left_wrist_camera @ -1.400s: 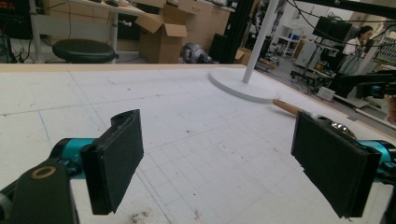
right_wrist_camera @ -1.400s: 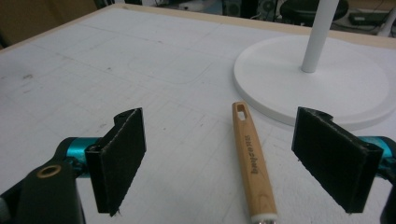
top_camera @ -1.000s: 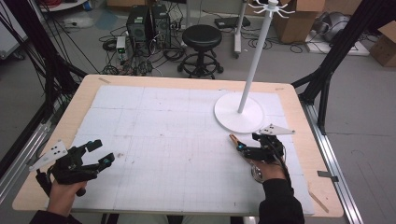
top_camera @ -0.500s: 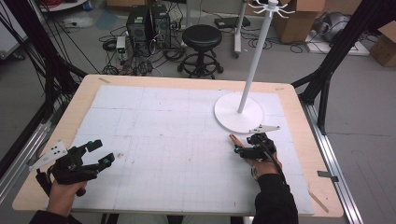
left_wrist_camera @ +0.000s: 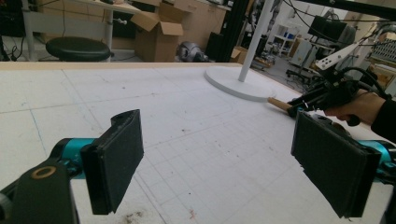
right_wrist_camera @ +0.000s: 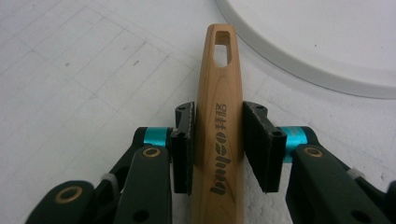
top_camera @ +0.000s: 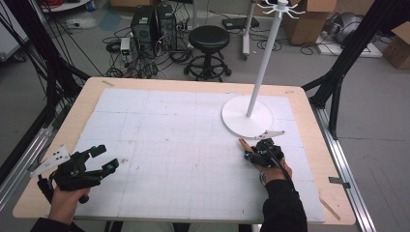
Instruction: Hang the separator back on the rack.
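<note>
Sliding back toward the person, the right gripper (top_camera: 252, 153) is pulling a wooden handle (right_wrist_camera: 219, 116) away from the white stand base (top_camera: 246, 116), now at its one o'clock; both pads are pressing it. Left gripper (left_wrist_camera: 219, 158) is idling, jaws wide, at eight o'clock. Handle's working end is hidden under the hand.

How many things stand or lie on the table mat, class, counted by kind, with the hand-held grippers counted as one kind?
Grippers: 2, the left gripper open, the right gripper shut on the handle.
Wooden handles: 1, the wooden handle with a slot near its end.
White stands: 1, the white stand with a round base and an upright pole.
Total: 4.
</note>
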{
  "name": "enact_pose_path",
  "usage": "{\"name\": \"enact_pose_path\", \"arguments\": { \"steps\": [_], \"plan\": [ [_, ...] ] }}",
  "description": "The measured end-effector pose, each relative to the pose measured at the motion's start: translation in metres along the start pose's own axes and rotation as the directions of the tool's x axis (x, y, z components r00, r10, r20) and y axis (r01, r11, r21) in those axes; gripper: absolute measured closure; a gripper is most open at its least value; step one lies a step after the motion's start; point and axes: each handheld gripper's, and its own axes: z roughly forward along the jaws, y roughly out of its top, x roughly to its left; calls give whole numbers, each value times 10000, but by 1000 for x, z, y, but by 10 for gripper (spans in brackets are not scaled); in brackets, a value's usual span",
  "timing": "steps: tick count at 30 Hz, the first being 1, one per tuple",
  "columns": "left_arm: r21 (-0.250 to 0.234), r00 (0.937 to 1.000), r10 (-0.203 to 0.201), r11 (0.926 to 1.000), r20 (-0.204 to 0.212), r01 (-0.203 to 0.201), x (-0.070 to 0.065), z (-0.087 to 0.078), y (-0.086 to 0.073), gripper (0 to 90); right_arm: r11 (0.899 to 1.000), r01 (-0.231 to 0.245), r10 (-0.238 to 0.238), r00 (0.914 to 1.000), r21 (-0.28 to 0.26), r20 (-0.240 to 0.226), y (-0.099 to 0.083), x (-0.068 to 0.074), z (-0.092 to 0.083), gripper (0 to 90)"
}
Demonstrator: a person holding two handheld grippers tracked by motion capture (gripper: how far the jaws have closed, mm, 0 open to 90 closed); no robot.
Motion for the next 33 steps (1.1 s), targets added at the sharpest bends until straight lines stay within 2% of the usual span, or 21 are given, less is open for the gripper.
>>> {"name": "enact_pose_path", "arguments": {
  "steps": [9,17,22,25,33],
  "plan": [
    [20,10000,-3,10000,-4,3,0,0,0,173,9997,-81,76,9997,215,241,3,3,0,667],
    [65,10000,24,10000,-28,-23,0,1,0,173,9990,-318,313,9994,299,174,3,2,0,663],
    [72,10000,25,10000,-36,-25,0,0,0,173,9994,-185,179,9996,302,215,4,3,0,670],
    [51,10000,6,10000,-21,-6,0,1,0,173,9992,-302,300,9995,267,63,3,3,-2,671],
    [10,10000,-23,10000,-29,23,0,0,0,173,9962,-567,526,9967,-660,-613,0,4,-21,671]
  ]
}}
